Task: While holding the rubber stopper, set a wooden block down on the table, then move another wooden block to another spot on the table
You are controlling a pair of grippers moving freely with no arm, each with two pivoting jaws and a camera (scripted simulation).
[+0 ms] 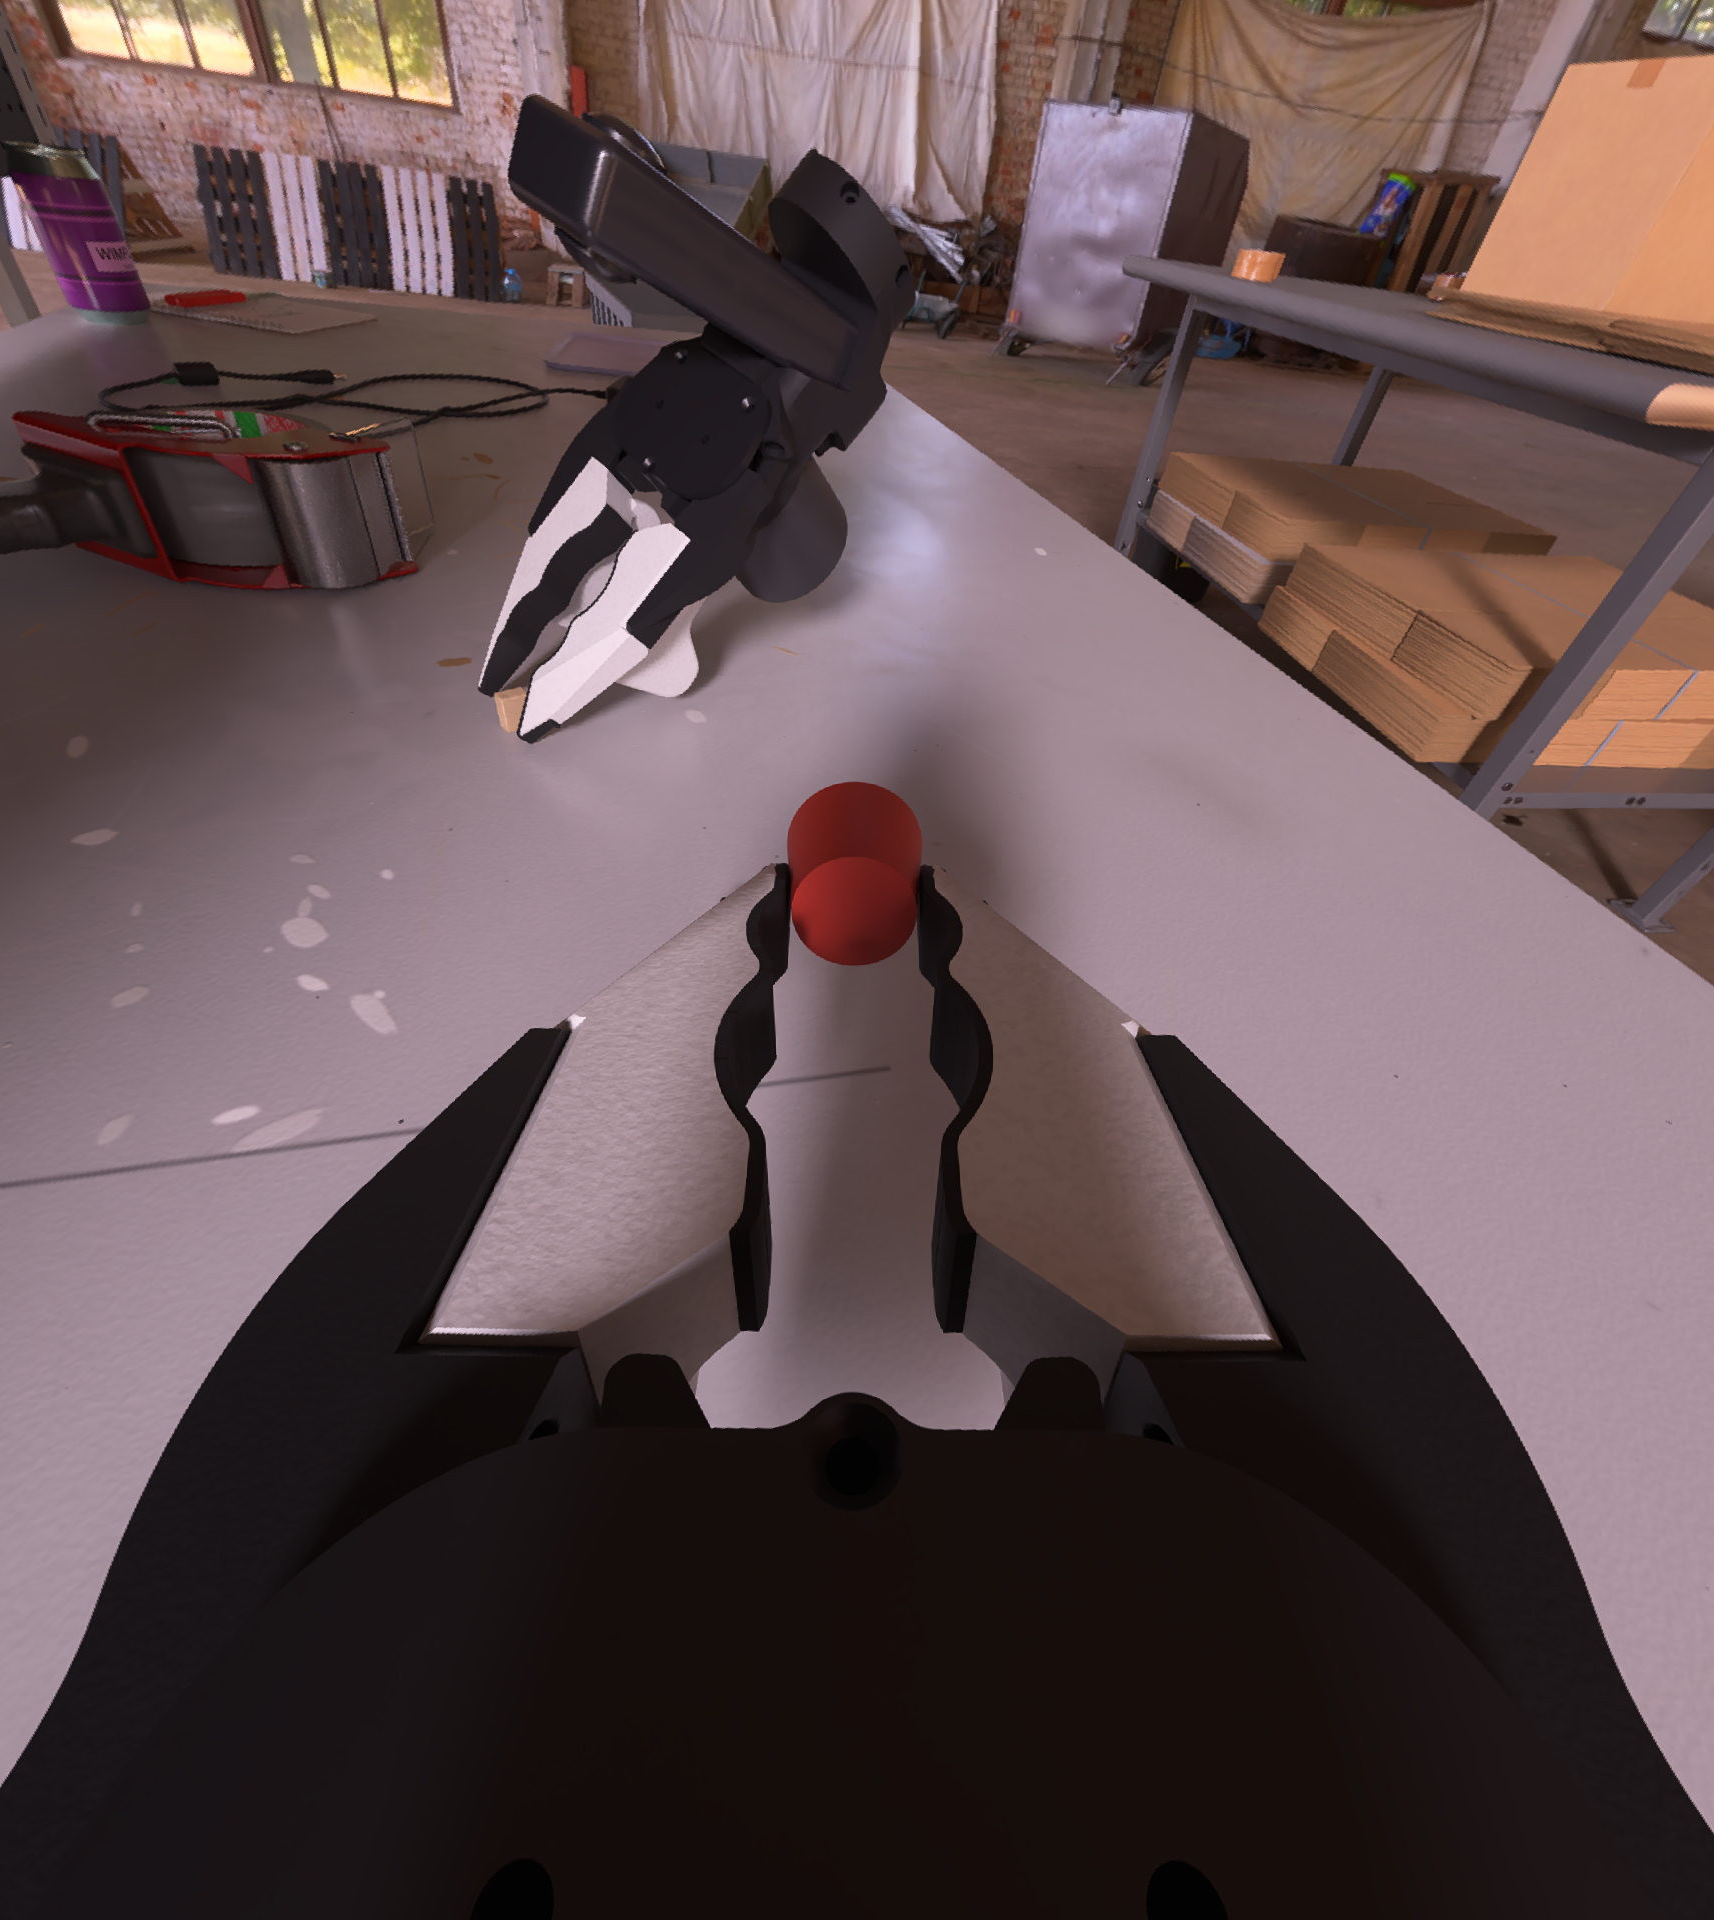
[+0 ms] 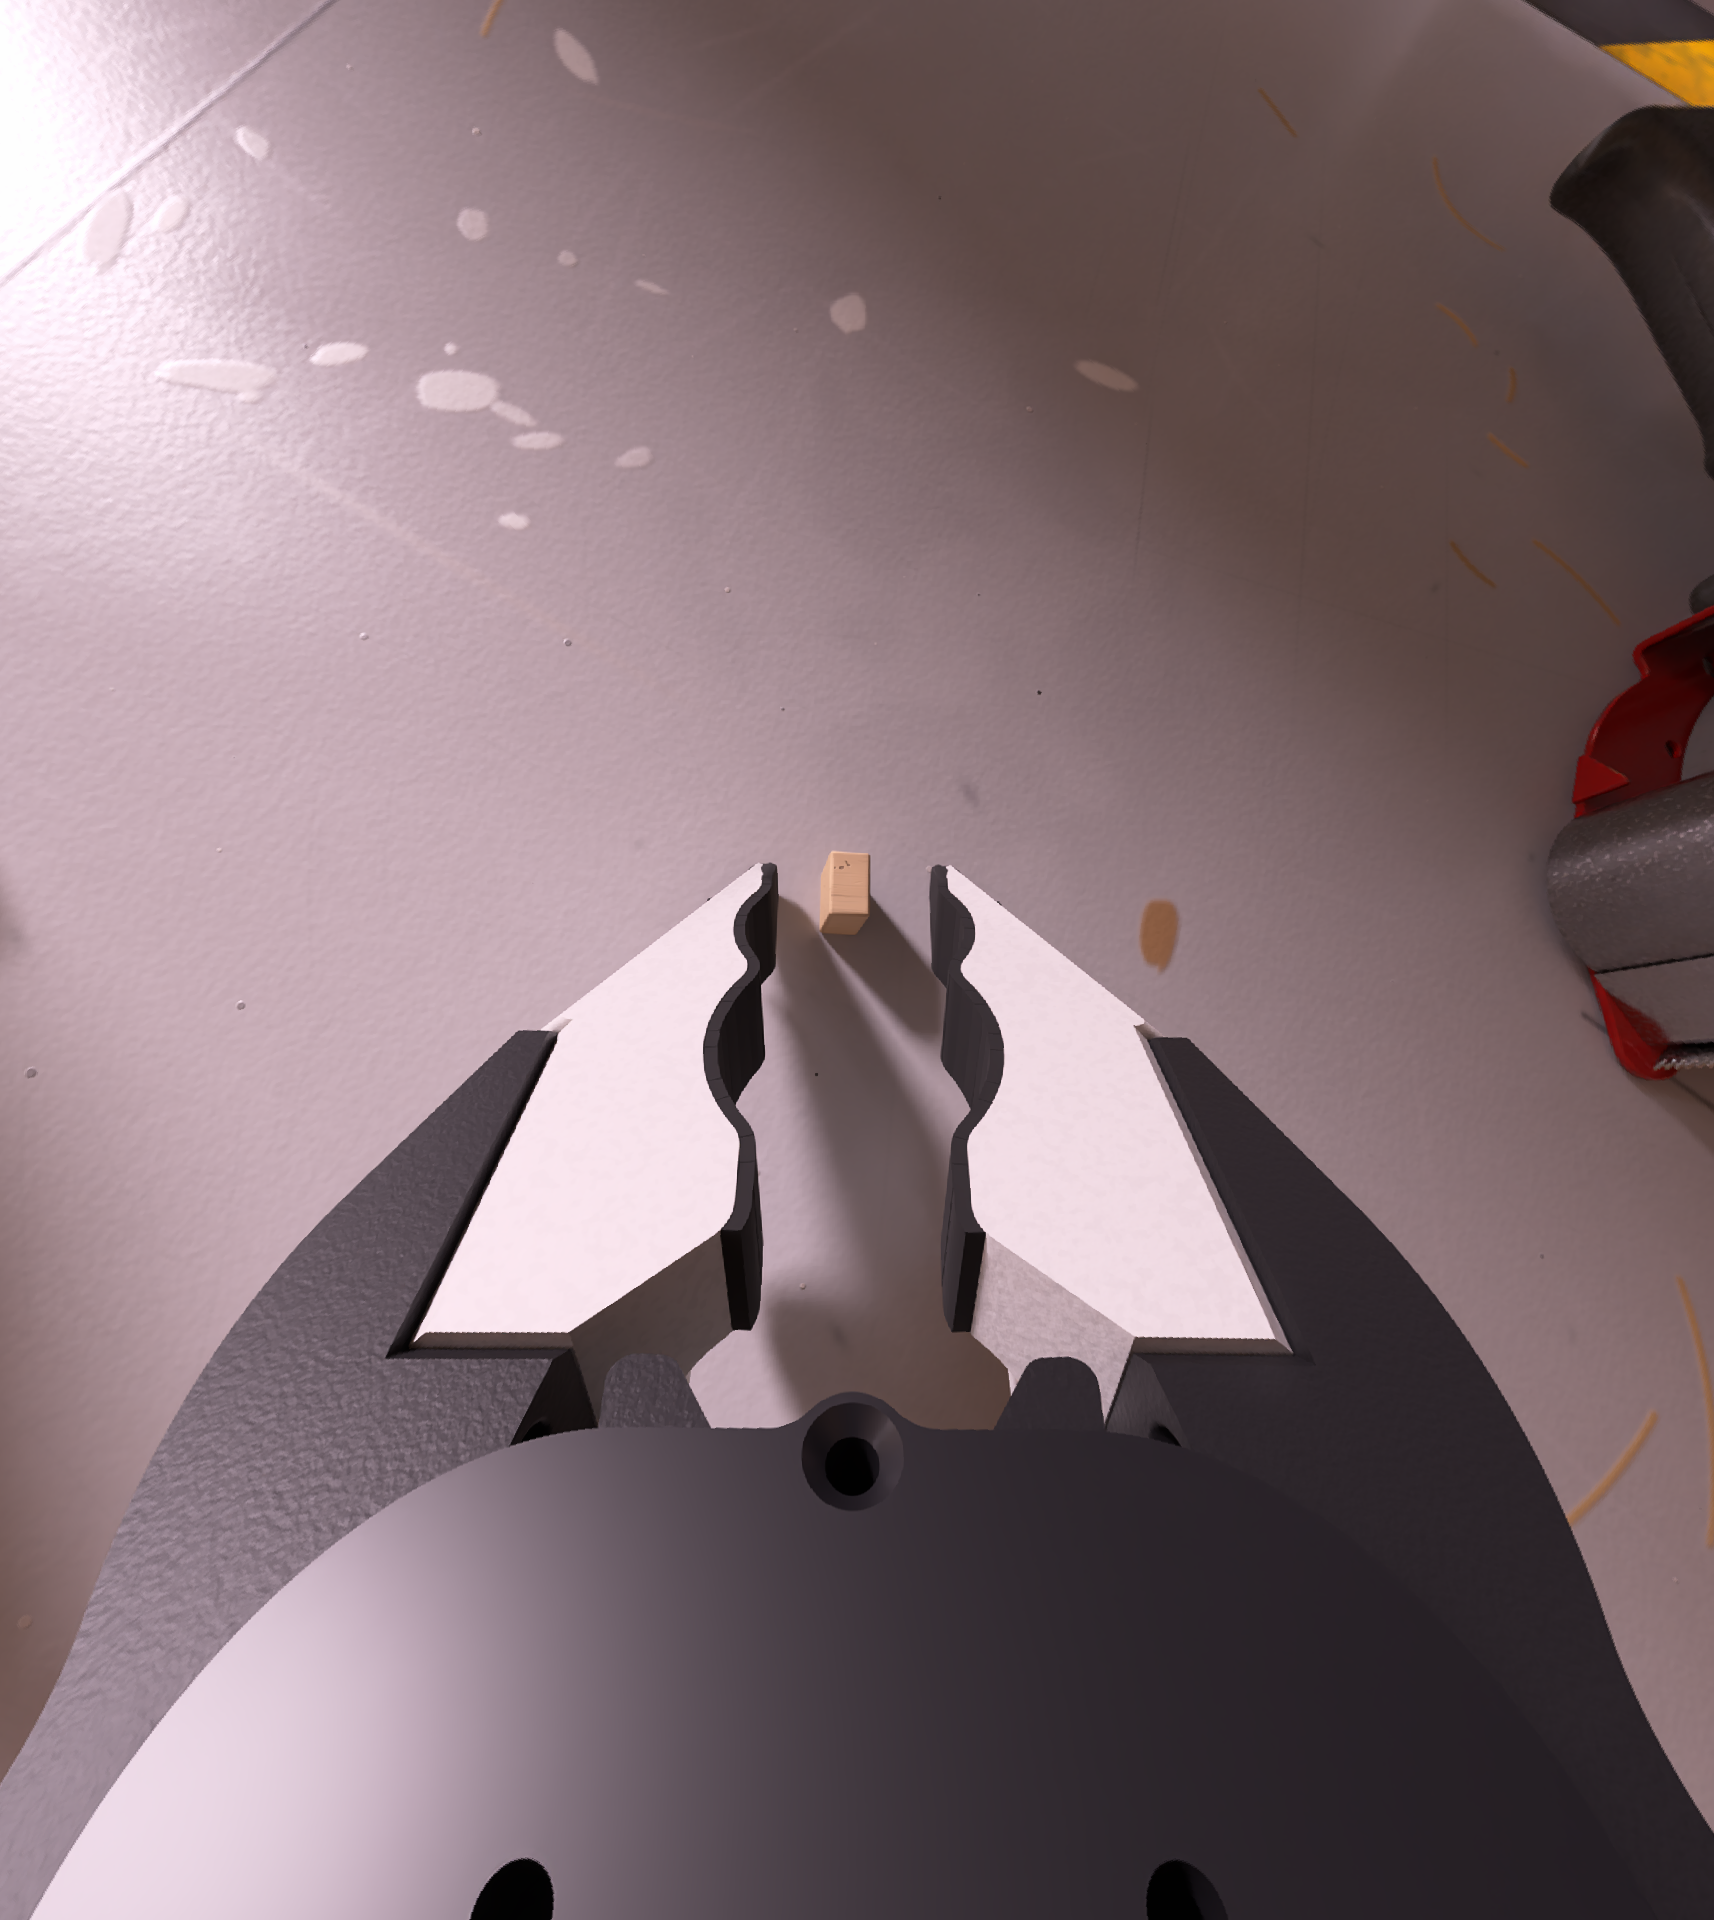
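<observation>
Left wrist view, left to right. Far left on the desk: purple can, then a red tape dispenser lying on its side with a black cable behind it. Centre: right gripper tilted tips-down to the desk, a wooden block peeking out at its tips. Lower centre: left gripper, fingers pinching the red rubber stopper at the very tips, clear above the desk. Stopper's long axis runs roughly along the line of sight, narrower end toward the camera, wider end away. Far right: second bench with a cardboard box.

Right wrist view, left to right. Pale paint flecks on the desk at left. Centre: the block stands on the desk between the right gripper's tips, fingers spread, a gap showing on each side, no contact. Block's long axis appears upright off the desk, one narrow end down; it casts a shadow toward the camera. Right edge: dispenser handle and roll.

Judgement on step: either the first block is just set down and released, or this is the second block about to be grasped; cannot tell which. Only one block is in view.

Next move, if release: retreat straight back so neither finger tips the standing block. If grasp: close evenly on the two side faces, lift, carry to a bare spot. Left grip on the stopper must hold throughout
</observation>
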